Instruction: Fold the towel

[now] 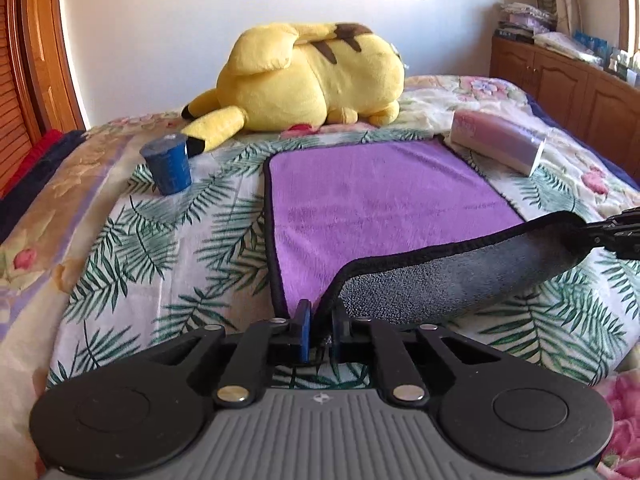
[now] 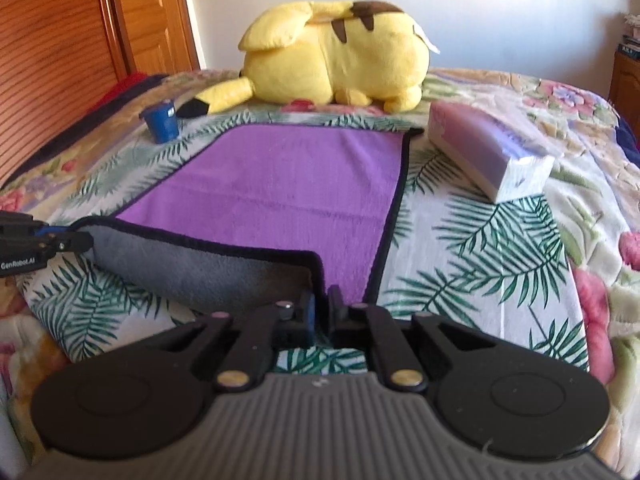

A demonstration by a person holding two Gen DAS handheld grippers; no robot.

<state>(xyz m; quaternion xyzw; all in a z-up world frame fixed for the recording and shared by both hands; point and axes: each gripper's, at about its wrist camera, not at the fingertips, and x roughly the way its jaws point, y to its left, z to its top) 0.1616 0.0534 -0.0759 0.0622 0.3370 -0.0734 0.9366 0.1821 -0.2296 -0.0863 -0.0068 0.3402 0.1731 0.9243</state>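
A purple towel (image 1: pixel 380 196) with a dark hem and a grey underside lies spread on the bed; it also shows in the right wrist view (image 2: pixel 276 188). Its near edge is lifted and turned over, so the grey side (image 1: pixel 460 280) shows. My left gripper (image 1: pixel 321 320) is shut on the near left corner of the towel. My right gripper (image 2: pixel 320 312) is shut on the near right corner. Each gripper shows at the edge of the other's view: the right gripper (image 1: pixel 616 232), the left gripper (image 2: pixel 44 240).
A big yellow plush toy (image 1: pixel 312 76) lies at the far end of the bed. A blue cup (image 1: pixel 168 164) stands left of the towel. A tissue pack (image 1: pixel 500 140) lies to its right. The leaf-print bedspread (image 1: pixel 160 240) lies under the towel. A wooden cabinet (image 1: pixel 568 80) stands at the right.
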